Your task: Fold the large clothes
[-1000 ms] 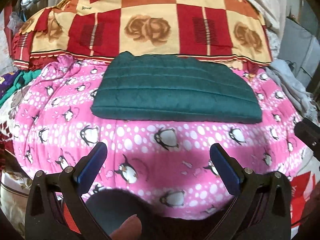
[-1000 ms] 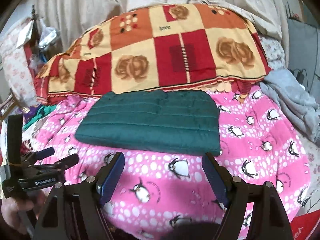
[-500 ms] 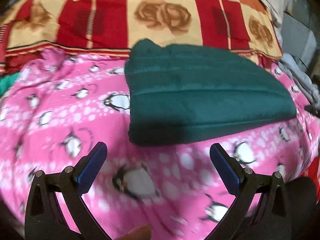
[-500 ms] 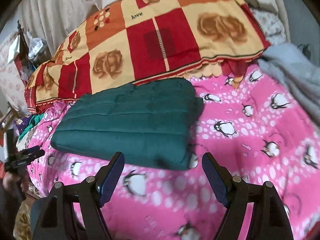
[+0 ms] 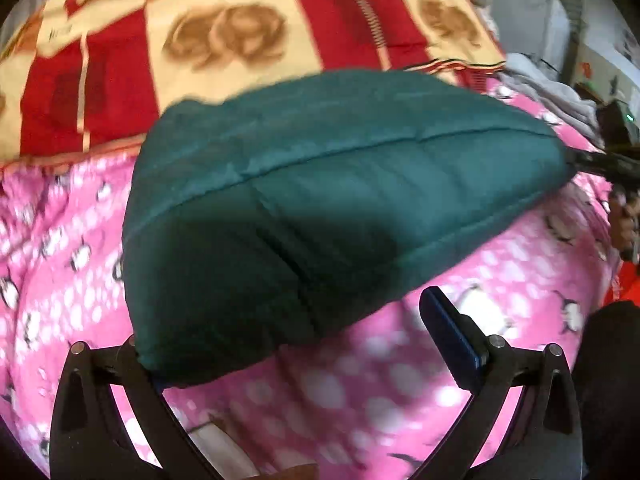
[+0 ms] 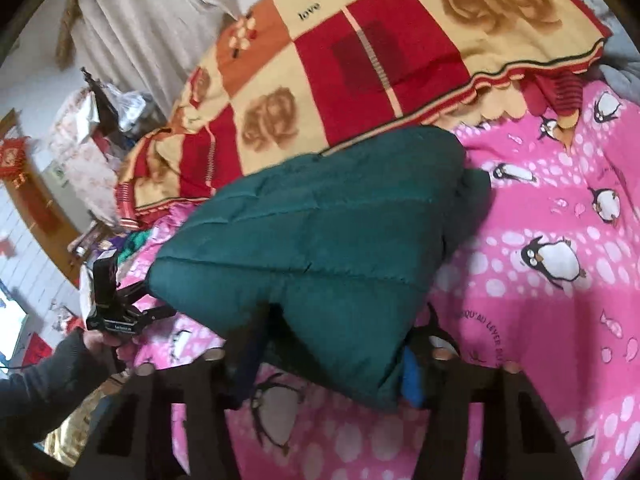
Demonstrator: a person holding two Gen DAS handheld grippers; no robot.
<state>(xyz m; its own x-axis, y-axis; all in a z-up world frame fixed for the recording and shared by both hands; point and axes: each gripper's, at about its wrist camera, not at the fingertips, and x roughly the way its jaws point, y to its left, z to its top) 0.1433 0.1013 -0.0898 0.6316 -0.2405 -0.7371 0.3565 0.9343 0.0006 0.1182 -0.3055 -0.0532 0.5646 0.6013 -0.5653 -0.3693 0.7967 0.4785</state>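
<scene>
A folded dark green quilted garment (image 5: 320, 200) lies on the pink penguin blanket (image 5: 500, 280). My left gripper (image 5: 296, 344) is open at its left end; the garment's corner lies between the fingers and hides the left fingertip, and the right finger (image 5: 448, 332) shows clear. My right gripper (image 6: 332, 356) is at the garment's right end (image 6: 320, 232), with the corner between its fingers; the fingers are blurred and I cannot tell whether they press the cloth. The left gripper also shows in the right wrist view (image 6: 120, 304), and the right gripper in the left wrist view (image 5: 608, 160).
A red, orange and cream rose-patterned blanket (image 6: 380, 60) lies behind the garment. Grey clothes (image 5: 552, 92) are piled at the right. Shelves and clutter (image 6: 100, 120) stand beyond the bed's left side.
Both grippers have moved forward and outward to the two ends of the garment, which now fills each view. The garment's corners now lie between the fingers.
</scene>
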